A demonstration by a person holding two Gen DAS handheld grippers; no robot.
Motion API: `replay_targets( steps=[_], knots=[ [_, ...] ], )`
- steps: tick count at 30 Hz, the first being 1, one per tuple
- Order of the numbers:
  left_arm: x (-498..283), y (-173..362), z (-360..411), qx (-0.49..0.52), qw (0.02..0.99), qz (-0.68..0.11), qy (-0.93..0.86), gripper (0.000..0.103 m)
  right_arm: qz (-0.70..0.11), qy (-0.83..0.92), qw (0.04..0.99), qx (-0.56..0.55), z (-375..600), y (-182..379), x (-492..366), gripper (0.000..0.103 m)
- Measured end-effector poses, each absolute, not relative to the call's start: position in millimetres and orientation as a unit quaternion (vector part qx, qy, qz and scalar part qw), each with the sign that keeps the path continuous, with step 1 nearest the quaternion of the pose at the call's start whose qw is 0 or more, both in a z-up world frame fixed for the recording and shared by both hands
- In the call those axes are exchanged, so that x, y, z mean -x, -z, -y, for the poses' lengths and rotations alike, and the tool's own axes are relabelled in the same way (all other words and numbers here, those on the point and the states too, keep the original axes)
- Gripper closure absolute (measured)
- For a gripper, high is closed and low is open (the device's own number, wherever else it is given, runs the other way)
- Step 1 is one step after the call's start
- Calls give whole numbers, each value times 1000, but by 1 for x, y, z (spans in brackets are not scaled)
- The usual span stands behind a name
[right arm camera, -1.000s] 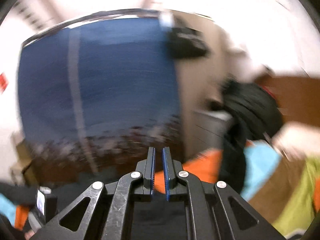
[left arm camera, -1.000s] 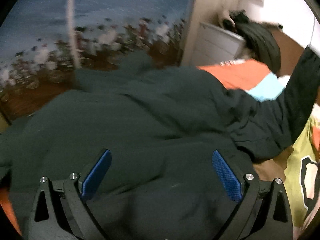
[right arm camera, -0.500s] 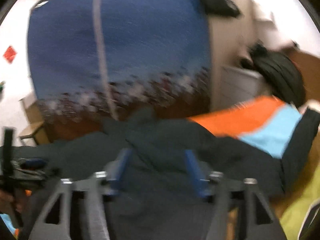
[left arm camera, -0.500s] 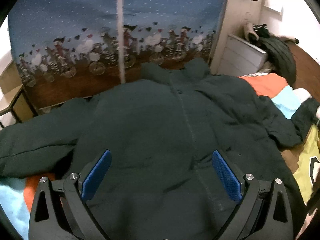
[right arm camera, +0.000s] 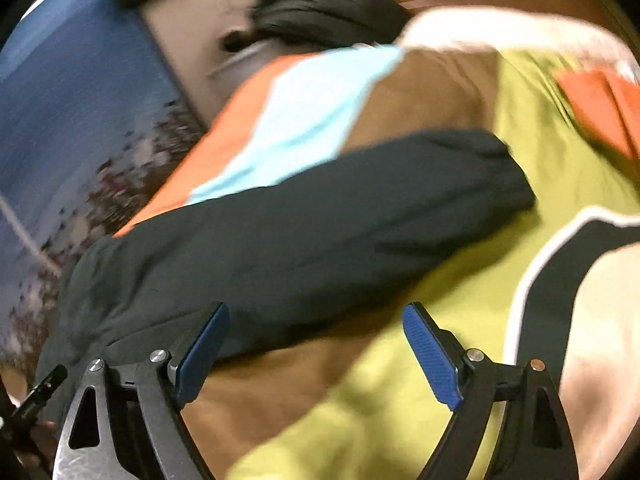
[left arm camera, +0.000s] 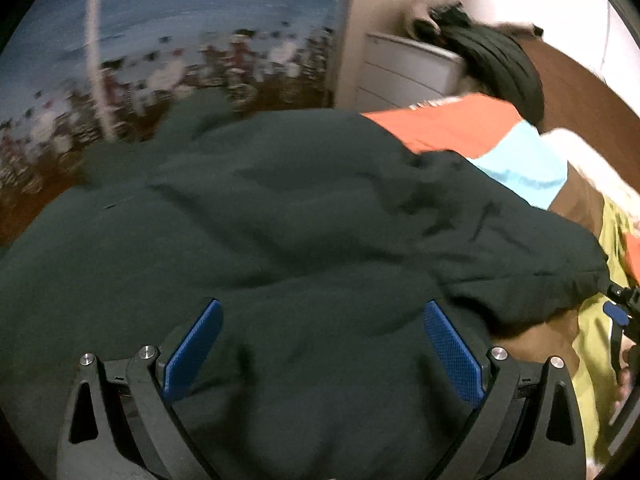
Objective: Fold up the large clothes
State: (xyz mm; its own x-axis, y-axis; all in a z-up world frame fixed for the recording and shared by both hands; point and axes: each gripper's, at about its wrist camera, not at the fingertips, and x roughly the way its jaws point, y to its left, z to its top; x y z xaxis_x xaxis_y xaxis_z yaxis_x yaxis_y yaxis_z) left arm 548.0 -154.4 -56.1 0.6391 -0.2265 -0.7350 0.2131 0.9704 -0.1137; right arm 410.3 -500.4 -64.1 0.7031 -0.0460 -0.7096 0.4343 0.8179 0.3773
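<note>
— Dark green jacket (left arm camera: 280,220) lies spread on the patchwork bedspread (right arm camera: 540,152), its right sleeve (right arm camera: 320,216) stretched out to the right. What now?

— Both tools hold nothing: left gripper (left arm camera: 320,344) gapes over the body, right gripper (right arm camera: 316,344) gapes just near the sleeve. I'd pinch the cuff end and carry it left across the chest, keeping it flat.

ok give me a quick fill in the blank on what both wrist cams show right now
1. The dark green padded jacket lies spread on a ____ with an orange, light blue, brown and lime cover.
2. The left gripper has its jaws ____.
3. The right gripper, open, points at the jacket's ____.
4. A white chest of ____ stands beyond the bedding.

Missing words: bed; open; sleeve; drawers
</note>
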Motion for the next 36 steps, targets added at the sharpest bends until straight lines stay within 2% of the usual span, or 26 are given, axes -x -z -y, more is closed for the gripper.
replay_targets(
  steps=[5, 9, 10, 11, 12, 13, 14, 15, 16, 22, 27, 30, 36],
  knots=[
    [-580, 84, 195, -30, 898, -428, 97, 4, -363, 150, 843, -367, 547, 90, -411, 15],
    [-591, 104, 196, -32, 891, -444, 86, 2, -327, 144, 830, -427, 570, 92, -418, 15],
    [-594, 107, 195, -34, 891, -445, 86, 2, -318, 146, 830, -435, 573, 90, -421, 19],
    [-594, 109, 195, -35, 890, -447, 86, 2, -309, 155, 828, -442, 577, 87, -424, 27],
    [-596, 111, 194, -35, 888, -450, 88, 1, -306, 166, 825, -445, 581, 86, -425, 56],
    [-596, 112, 192, -32, 886, -453, 91, 2, -311, 176, 819, -449, 583, 86, -428, 71],
    [-595, 111, 192, -29, 885, -455, 94, 2, -312, 181, 814, -456, 585, 85, -430, 76],
    [-596, 111, 190, -27, 884, -457, 99, 2, -307, 183, 814, -458, 585, 82, -430, 88],
    [-597, 109, 188, -27, 882, -459, 101, 2, -305, 185, 819, -450, 583, 75, -431, 92],
    [-591, 97, 157, -24, 875, -473, 99, 2, -253, 165, 911, -283, 519, -15, -431, 94],
    [-571, 69, 100, 18, 883, -458, 97, 2, -182, 73, 974, -109, 406, -99, -438, 94],
    [-553, 48, 54, 26, 894, -440, 81, 2, -151, 9, 988, -26, 330, -121, -431, 94],
    [-504, 15, -37, 24, 918, -397, 0, 2, -123, -100, 982, 100, 188, -115, -412, 95]
  ],
)
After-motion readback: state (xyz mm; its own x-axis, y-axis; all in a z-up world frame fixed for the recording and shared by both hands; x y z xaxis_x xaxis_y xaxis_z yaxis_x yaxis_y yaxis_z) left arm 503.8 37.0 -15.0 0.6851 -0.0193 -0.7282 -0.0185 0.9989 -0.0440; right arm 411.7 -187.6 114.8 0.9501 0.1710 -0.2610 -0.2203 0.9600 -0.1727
